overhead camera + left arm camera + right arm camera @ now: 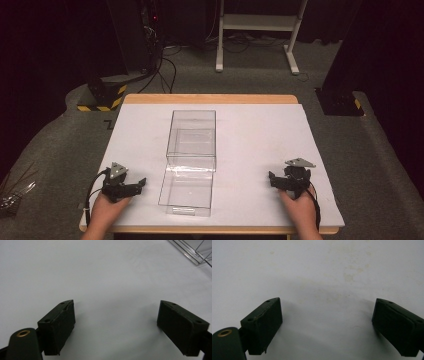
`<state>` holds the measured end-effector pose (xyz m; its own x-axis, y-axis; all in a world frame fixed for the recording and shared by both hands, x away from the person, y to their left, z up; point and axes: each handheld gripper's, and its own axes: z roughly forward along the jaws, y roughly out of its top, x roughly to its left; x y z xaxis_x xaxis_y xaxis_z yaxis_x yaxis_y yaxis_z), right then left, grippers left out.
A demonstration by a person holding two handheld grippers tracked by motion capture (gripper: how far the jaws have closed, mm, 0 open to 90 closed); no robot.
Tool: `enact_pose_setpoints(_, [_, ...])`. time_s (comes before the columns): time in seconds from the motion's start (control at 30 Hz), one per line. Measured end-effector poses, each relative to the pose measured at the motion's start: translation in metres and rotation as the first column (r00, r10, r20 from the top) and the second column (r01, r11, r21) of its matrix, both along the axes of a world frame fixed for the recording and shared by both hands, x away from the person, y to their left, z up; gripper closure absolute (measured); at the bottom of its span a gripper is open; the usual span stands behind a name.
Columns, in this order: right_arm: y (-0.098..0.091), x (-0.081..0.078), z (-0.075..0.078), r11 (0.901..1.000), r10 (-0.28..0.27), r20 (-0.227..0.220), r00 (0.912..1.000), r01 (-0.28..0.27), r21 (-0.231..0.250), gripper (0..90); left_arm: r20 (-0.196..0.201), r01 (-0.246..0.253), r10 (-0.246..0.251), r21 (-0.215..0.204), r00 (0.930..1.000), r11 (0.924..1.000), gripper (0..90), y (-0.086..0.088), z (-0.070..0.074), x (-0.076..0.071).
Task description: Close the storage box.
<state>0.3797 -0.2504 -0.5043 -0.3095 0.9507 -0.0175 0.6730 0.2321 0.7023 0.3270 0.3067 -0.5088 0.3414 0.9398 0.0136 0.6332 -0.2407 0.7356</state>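
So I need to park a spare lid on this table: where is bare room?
Free: the white sheet between the clear box and the table's right edge, beyond the right gripper; also the strip left of the box, beyond the left gripper. Crowded: the middle, where the box and its open lid lie.
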Motion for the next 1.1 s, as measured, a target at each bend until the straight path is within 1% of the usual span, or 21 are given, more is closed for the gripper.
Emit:
enact_pose_setpoints(0.1, [0.0,0.0,0.0,1.0,0.0,-0.001,1.0,0.0,0.001,9.2,-0.004,0.006,-0.006,-0.016,1.0,0.9999,15.0,0.001,0.0,-0.001])
enact_pose_setpoints(0.2, [0.0,0.0,0.0,1.0,-0.001,0.0,1.0,0.001,0.0,9.2,-0.008,0.031,-0.031,-0.031,0.9995,0.999,15.4,0.002,0.001,-0.002])
enact_pose_setpoints(0.27, [0.0,0.0,0.0,1.0,-0.001,-0.001,1.0,0.001,0.0,9.2,0.002,0.048,-0.048,-0.03,0.9989,0.9984,15.4,0.001,0.003,-0.004])
enact_pose_setpoints(0.37, [0.0,0.0,0.0,1.0,-0.001,0.0,1.0,0.001,-0.001,9.2,0.01,0.071,-0.07,-0.048,0.9975,0.9963,15.3,0.0,0.007,-0.007])
enact_pose_setpoints(0.4, [0.0,0.0,0.0,1.0,0.0,0.0,1.0,0.0,-0.001,9.2,0.016,0.077,-0.076,-0.054,0.997,0.9956,15.3,-0.001,0.01,-0.009])
enact_pose_setpoints(0.43, [0.0,0.0,0.0,1.0,-0.002,0.002,1.0,0.002,-0.001,9.2,0.04,0.089,-0.086,-0.065,0.9955,0.9939,15.2,-0.003,0.015,-0.013])
enact_pose_setpoints(0.47, [0.0,0.0,0.0,1.0,-0.002,0.002,1.0,0.002,-0.001,9.2,0.051,0.095,-0.091,-0.077,0.9945,0.9925,15.2,-0.005,0.019,-0.015])
enact_pose_setpoints(0.5, [0.0,0.0,0.0,1.0,-0.001,0.002,1.0,0.001,-0.001,9.2,0.064,0.105,-0.1,-0.077,0.9929,0.9915,15.2,-0.006,0.022,-0.017])
enact_pose_setpoints(0.57, [0.0,0.0,0.0,1.0,-0.001,0.002,1.0,0.001,-0.001,9.2,0.069,0.113,-0.107,-0.083,0.9919,0.9902,15.2,-0.008,0.024,-0.019])
enact_pose_setpoints(0.67, [0.0,0.0,0.0,1.0,-0.001,0.002,1.0,0.001,-0.001,9.2,0.093,0.134,-0.126,-0.083,0.9877,0.9875,15.2,-0.013,0.031,-0.025])
enact_pose_setpoints(0.7, [0.0,0.0,0.0,1.0,-0.001,0.002,1.0,0.001,-0.001,9.3,0.098,0.138,-0.129,-0.091,0.9868,0.9862,15.2,-0.015,0.033,-0.027])
enact_pose_setpoints(0.77, [0.0,0.0,0.0,1.0,-0.001,0.002,1.0,0.001,0.0,9.3,0.112,0.152,-0.14,-0.113,0.9838,0.9818,15.3,-0.017,0.038,-0.032])
enact_pose_setpoints(0.8, [0.0,0.0,0.0,1.0,-0.001,0.002,1.0,0.001,0.0,9.3,0.117,0.158,-0.145,-0.116,0.9825,0.9805,15.2,-0.018,0.039,-0.033])
enact_pose_setpoints(0.83, [0.0,0.0,0.0,1.0,-0.001,0.002,1.0,0.001,0.0,9.3,0.131,0.172,-0.155,-0.13,0.9791,0.9765,15.2,-0.021,0.043,-0.037])
enact_pose_setpoints(0.87, [0.0,0.0,0.0,1.0,-0.001,0.002,1.0,0.001,0.0,9.3,0.131,0.172,-0.155,-0.13,0.9791,0.9765,15.2,-0.021,0.043,-0.037])
enact_pose_setpoints(0.93, [0.0,0.0,0.0,1.0,-0.001,0.002,1.0,0.001,0.0,9.3,0.146,0.187,-0.165,-0.148,0.9753,0.9711,15.2,-0.025,0.046,-0.042])
enact_pose_setpoints(0.97, [0.0,0.0,0.0,1.0,-0.001,0.002,1.0,0.001,0.0,9.3,0.156,0.198,-0.172,-0.165,0.9726,0.9662,15.3,-0.026,0.05,-0.045])
enact_pose_setpoints(1.0, [0.0,0.0,0.0,1.0,-0.001,0.002,1.0,0.001,0.0,9.3,0.156,0.198,-0.172,-0.165,0.9726,0.9662,15.3,-0.026,0.05,-0.045])
enact_pose_setpoints(1.03, [0.0,0.0,0.0,1.0,-0.001,0.002,1.0,0.001,0.0,9.3,0.167,0.208,-0.178,-0.185,0.9698,0.9606,15.4,-0.029,0.053,-0.048])
enact_pose_setpoints(1.07, [0.0,0.0,0.0,1.0,-0.001,0.002,1.0,0.001,0.0,9.3,0.167,0.208,-0.178,-0.185,0.9698,0.9606,15.4,-0.029,0.053,-0.048])
enact_pose_setpoints(1.1, [0.0,0.0,0.0,1.0,-0.001,0.002,1.0,0.001,0.0,9.3,0.17,0.217,-0.186,-0.188,0.9677,0.958,15.4,-0.03,0.054,-0.05])
